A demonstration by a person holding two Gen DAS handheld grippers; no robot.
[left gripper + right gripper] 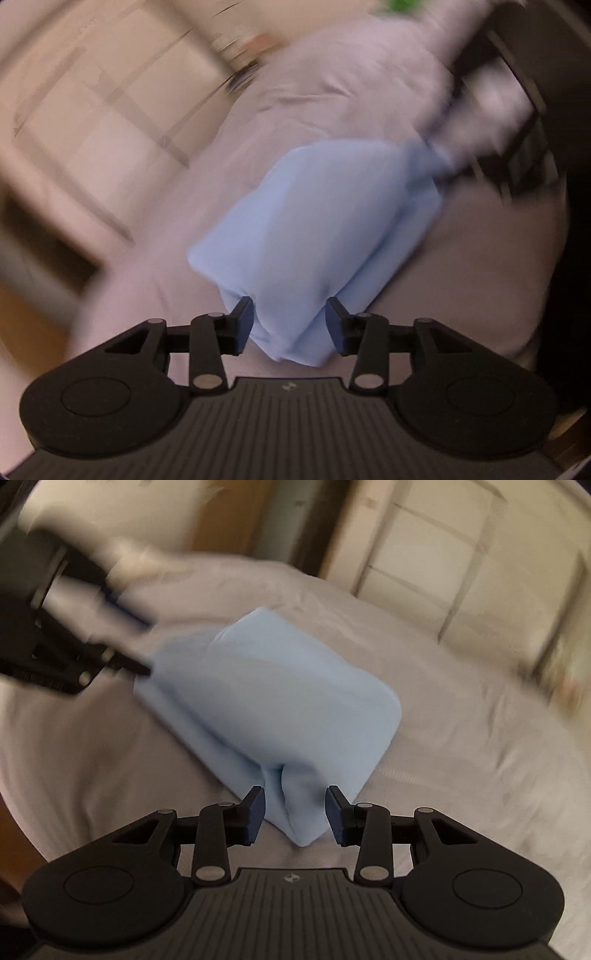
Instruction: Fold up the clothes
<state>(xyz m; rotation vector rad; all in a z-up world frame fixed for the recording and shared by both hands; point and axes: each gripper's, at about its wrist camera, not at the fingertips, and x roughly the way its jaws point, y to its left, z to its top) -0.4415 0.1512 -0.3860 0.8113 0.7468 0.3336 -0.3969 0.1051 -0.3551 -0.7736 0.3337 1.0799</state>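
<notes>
Here the light blue garment [314,229] lies on the bed [332,96], already folded into a thick, compact bundle on the pale sheet. One corner of it sits between the fingers of your left gripper [290,325], and the opposite corner sits between the fingers of your right gripper [295,812]. On both sides the fingers stand partly open, with a gap between each pad and the cloth, so neither gripper has hold of anything at this moment.

I judge the garment to be light and very soft, something like thin jersey. It has no stiffness of its own, so it will sag and open if you lift it by one layer only. The surface looks not slippery, but the layers can slide one over the other.

If you want to move or fold it again, take the whole thickness of a corner or a folded edge, not the top layer alone. Use both grippers at two corners of the same edge, so that the bundle keeps its shape. Nothing here is fragile; only the neat fold can be lost. The pictures are blurred, so fine creases I cannot tell.
</notes>
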